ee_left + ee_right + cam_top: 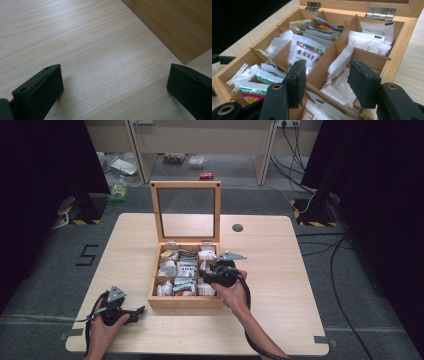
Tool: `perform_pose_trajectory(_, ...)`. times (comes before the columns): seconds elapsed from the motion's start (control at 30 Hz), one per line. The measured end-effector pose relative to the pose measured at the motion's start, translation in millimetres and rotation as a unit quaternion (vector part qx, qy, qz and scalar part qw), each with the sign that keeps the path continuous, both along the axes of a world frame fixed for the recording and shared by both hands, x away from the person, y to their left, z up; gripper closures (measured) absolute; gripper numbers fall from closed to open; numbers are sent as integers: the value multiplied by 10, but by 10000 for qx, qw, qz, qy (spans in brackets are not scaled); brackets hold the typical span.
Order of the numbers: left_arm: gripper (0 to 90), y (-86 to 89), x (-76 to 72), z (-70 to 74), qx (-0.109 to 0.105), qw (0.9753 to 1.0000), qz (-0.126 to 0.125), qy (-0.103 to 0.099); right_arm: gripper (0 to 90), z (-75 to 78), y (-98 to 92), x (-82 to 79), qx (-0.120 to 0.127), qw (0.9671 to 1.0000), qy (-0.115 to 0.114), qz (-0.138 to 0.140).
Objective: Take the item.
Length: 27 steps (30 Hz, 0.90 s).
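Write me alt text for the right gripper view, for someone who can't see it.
The right gripper, its two black jaws apart, hangs over an open wooden box split by dividers into compartments full of small packets. Between the jaws, a white sachet stands on end in the middle right-hand compartment. The lid's metal hinges run along the far edge.

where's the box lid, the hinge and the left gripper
box lid (pixel 186 184), high view, top rail of its frame
hinge (pixel 381 11), right gripper view, metal plate
left gripper (pixel 141 310), high view, between its tips

High view overhead facing forward, gripper views close, all showing wooden box (pixel 185 270)
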<state>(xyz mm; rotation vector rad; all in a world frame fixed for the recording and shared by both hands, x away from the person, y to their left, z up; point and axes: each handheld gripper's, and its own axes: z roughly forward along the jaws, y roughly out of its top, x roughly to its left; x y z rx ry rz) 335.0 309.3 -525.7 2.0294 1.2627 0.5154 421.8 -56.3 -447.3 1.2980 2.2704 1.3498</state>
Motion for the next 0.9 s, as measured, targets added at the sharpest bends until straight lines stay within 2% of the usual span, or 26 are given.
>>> perform_pose_trajectory(0.3,0,0,0,0,0,10000,0,0,585,-57,45,151,-165,9997,96,-140)
perform_pose_trajectory(0.57,0,0,0,0,-1,10000,-1,0,687,-119,49,252,-87,9994,302,-126)
perform_pose_trajectory(0.73,0,0,0,0,0,10000,0,-1,750,-145,62,261,-177,9993,297,-108)
perform_pose_trajectory(0.9,0,0,0,0,-1,10000,0,-1,849,-110,59,244,-195,9997,131,-74)
